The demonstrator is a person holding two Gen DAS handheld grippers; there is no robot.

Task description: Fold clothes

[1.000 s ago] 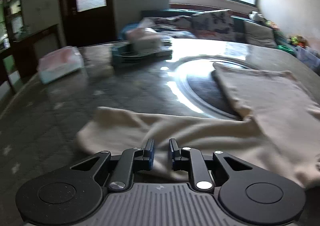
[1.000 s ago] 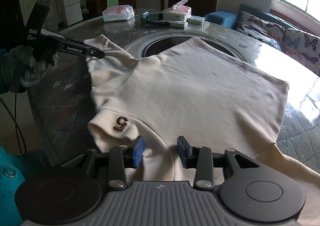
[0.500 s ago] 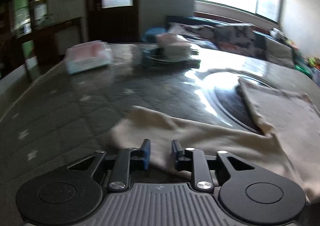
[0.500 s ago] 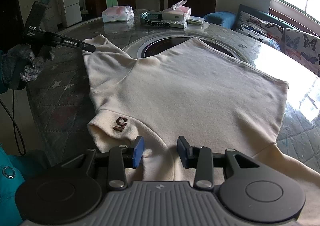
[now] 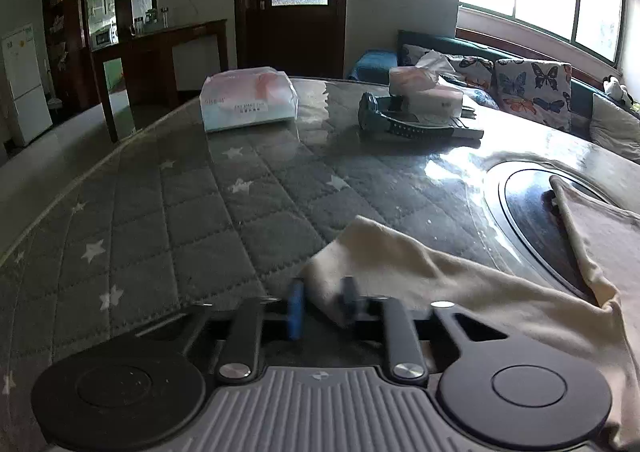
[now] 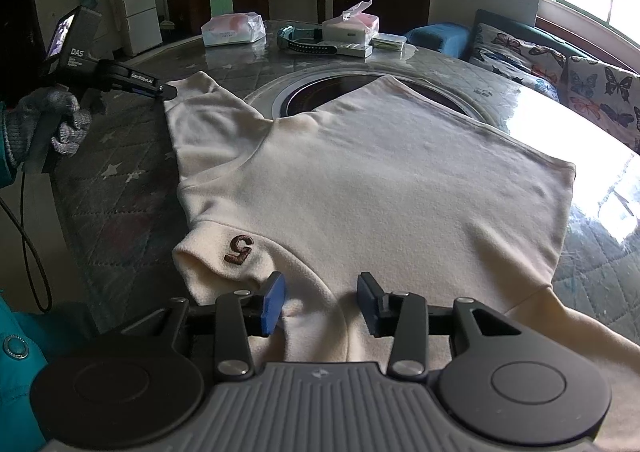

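Cream fleece sweater (image 6: 380, 180) is spread flat on the bench, unfolded. Its sleeve cuff (image 5: 340, 276) is bracketed by the parted left tool (image 5: 322, 306); the right tool (image 6: 320, 302) is held open over the collar.

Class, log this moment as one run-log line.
task: fold clothes | left gripper: open at sleeve end | right gripper: open over cream sweater | fold: not started

Quilted surface (image 5: 168, 220) is lying bare ahead and to the left of the left tongs (image 5: 320, 306); a tissue pack (image 5: 248, 98) and a tissue box (image 5: 426, 92) beside a dark strap (image 5: 404, 124) are crowding the far edge; the cream sweater (image 6: 380, 188) is covering the right side.
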